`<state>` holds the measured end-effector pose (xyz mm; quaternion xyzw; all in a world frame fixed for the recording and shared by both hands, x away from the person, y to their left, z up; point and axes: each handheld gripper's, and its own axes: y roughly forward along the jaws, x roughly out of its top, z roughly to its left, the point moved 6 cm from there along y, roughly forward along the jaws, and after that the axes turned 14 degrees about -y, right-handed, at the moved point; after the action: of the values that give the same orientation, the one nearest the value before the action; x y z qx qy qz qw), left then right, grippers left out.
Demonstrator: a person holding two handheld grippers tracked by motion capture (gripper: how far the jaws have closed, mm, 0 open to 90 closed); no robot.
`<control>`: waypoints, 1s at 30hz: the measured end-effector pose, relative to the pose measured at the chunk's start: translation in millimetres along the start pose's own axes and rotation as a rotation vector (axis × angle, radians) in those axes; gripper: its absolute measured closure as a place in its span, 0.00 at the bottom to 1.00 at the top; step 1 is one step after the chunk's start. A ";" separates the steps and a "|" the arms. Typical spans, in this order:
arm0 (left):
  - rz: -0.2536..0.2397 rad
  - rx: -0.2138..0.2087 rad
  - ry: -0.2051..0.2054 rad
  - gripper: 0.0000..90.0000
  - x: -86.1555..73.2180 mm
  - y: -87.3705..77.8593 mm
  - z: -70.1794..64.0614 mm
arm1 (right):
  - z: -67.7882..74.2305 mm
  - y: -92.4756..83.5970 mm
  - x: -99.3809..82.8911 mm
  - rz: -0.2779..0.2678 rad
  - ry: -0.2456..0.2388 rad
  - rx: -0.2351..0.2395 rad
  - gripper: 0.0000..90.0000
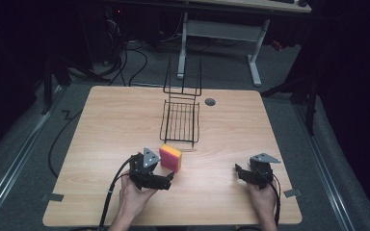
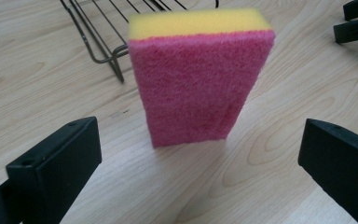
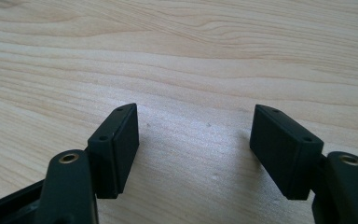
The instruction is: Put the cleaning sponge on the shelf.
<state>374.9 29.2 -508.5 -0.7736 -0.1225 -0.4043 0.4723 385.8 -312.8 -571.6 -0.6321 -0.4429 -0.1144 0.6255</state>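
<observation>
A sponge point(image 1: 170, 158) with a pink scouring face and a yellow foam layer stands on edge on the wooden table point(image 1: 111, 125), just in front of the wire rack. My left gripper point(image 1: 169, 178) sits at the sponge's near side, open. In the left gripper view the sponge point(image 2: 198, 84) stands upright just ahead of the wide-apart jaws of the left gripper point(image 2: 199, 135), untouched. My right gripper point(image 1: 239, 171) rests low over bare wood at the front right, pointing left. Its jaws are open with nothing between them, as the right gripper point(image 3: 195, 119) view shows.
A black wire rack point(image 1: 180, 118) with an upright back lies at the table's far middle; its corner point(image 2: 105, 44) is close behind the sponge. A round cable hole point(image 1: 210, 102) is beside it. Tape pieces point(image 1: 52, 197) mark the front corners. The right gripper's jaws point(image 2: 356, 21) show in the left gripper view.
</observation>
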 end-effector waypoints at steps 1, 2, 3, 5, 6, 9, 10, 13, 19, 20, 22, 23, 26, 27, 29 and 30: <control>0.002 -0.001 -0.005 0.00 1.1 1.7 -0.5 | 0.0 0.0 0.0 0.000 0.000 0.000 0.37; 0.003 0.003 -0.007 0.00 2.3 3.0 -0.5 | 0.0 0.0 0.0 0.000 0.000 0.000 0.37; 0.005 0.002 -0.011 0.00 3.3 4.5 -0.6 | 0.0 0.0 0.0 0.000 0.000 0.000 0.37; 0.001 0.013 -0.023 0.00 6.7 7.8 -1.0 | 0.0 0.0 0.0 0.000 -0.001 0.000 0.37; 0.001 0.013 -0.023 0.00 6.7 7.8 -1.0 | 0.0 0.0 0.0 0.000 -0.001 0.000 0.37; -0.001 0.022 -0.035 0.00 10.3 12.1 -2.2 | -0.4 0.2 0.1 -0.002 -0.007 0.000 0.37; -0.001 0.022 -0.035 0.00 10.3 12.1 -2.2 | -0.3 0.1 0.1 -0.002 -0.006 0.001 0.37; 0.001 0.033 -0.030 0.00 12.7 16.2 -4.0 | -0.3 0.1 0.1 -0.001 -0.007 0.001 0.36; 0.004 0.052 -0.035 0.00 14.5 23.3 -5.6 | 0.2 0.0 0.0 0.000 -0.001 0.002 0.36; 0.004 0.056 -0.034 0.00 14.6 24.8 -5.6 | 0.2 0.0 0.0 0.000 -0.001 0.002 0.36; 0.010 0.063 -0.037 0.00 14.4 27.7 -5.9 | 0.3 -0.1 -0.1 0.000 -0.001 0.002 0.36; 0.010 0.066 -0.038 0.00 14.4 28.6 -6.0 | 0.3 -0.1 -0.1 0.000 -0.001 0.002 0.36; 0.009 0.072 -0.042 0.00 14.8 31.4 -6.5 | 0.3 -0.2 -0.1 0.001 -0.002 0.003 0.36; 0.007 0.074 -0.044 0.00 15.1 32.3 -6.9 | 0.3 -0.1 -0.1 0.000 -0.002 0.002 0.36; 0.014 0.081 -0.044 0.00 15.0 35.2 -7.6 | 0.3 -0.2 -0.1 0.000 -0.001 0.002 0.36; 0.014 0.081 -0.044 0.00 15.0 35.2 -7.6 | 0.3 -0.2 -0.1 0.000 -0.001 0.002 0.36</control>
<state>400.8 1.6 -517.9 -0.7634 -0.1438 -0.3785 0.5032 385.5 -312.6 -571.7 -0.6315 -0.4434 -0.1133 0.6259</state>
